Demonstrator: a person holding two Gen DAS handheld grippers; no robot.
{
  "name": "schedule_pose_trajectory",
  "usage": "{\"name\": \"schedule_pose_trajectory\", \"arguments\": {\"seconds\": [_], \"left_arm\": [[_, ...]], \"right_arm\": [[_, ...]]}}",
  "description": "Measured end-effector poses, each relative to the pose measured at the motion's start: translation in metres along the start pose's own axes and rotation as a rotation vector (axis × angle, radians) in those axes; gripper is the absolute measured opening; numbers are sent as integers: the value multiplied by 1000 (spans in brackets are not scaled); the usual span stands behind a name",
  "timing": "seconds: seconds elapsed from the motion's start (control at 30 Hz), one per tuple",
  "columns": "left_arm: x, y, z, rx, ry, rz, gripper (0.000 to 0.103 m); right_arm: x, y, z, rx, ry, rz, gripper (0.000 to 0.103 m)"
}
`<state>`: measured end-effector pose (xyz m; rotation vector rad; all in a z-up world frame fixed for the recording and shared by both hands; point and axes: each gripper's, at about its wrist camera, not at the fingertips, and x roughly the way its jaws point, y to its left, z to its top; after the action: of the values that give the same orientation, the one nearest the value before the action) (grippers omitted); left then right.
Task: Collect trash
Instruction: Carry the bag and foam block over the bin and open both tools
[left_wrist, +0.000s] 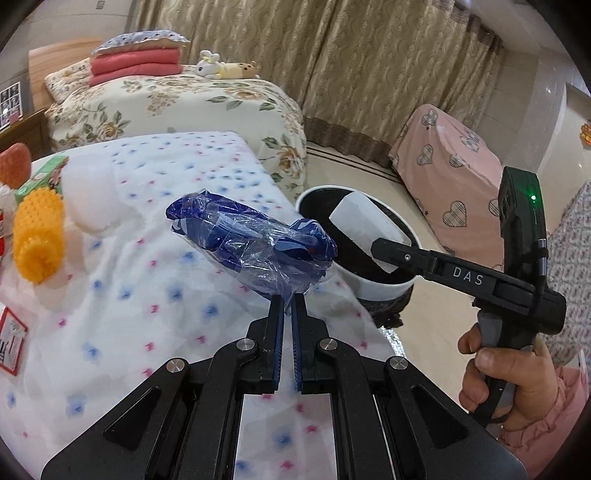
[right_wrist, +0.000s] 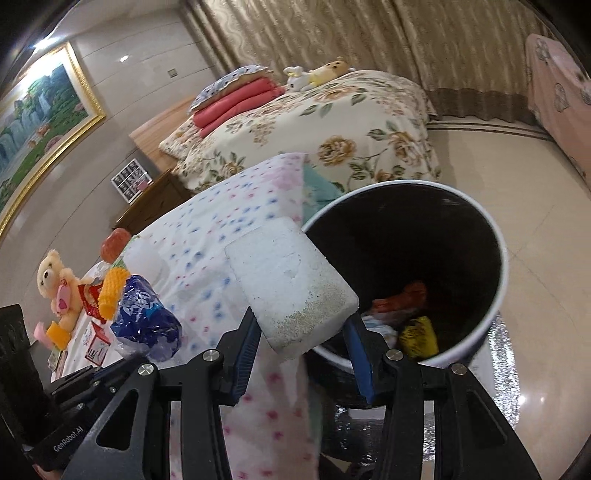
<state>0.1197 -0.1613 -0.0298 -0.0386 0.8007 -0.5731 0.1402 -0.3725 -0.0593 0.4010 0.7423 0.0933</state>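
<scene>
White foam, a chunky block (right_wrist: 291, 284) of it, is clamped between the fingers of the right gripper (right_wrist: 301, 334), hanging just at the near rim of the trash bin (right_wrist: 495, 236). In the left wrist view the same block (left_wrist: 364, 227) sits right over the bin's (left_wrist: 373, 290) dark opening. The bin is white outside, black inside, standing on the floor right beside the bench, with a yellow wrapper (right_wrist: 419, 334) and some red-orange scrap (right_wrist: 402, 297) already down in it.

The left gripper (left_wrist: 289, 304) has its fingers pinched shut on a crumpled blue and clear plastic bag (left_wrist: 255, 245), held up above the bench's spotted cloth (left_wrist: 155, 229), near the bin. From the right wrist the bag (right_wrist: 147, 317) shows off to the left.

Further back on the bench: a yellow spiky roller (left_wrist: 37, 236), a green box (left_wrist: 40, 179), a small teddy bear (right_wrist: 59, 284). Behind all that is a bed with a flowered cover (left_wrist: 184, 107) and 2 plush toys (left_wrist: 225, 68) on it.
</scene>
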Motion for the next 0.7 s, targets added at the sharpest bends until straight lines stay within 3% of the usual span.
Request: {"name": "schedule_pose_trajectory", "arguments": {"seconds": [0.7], "left_arm": [[30, -48, 20, 99, 38, -74, 4]], "right_arm": [[-16, -43, 3, 55, -29, -83, 47]]}}
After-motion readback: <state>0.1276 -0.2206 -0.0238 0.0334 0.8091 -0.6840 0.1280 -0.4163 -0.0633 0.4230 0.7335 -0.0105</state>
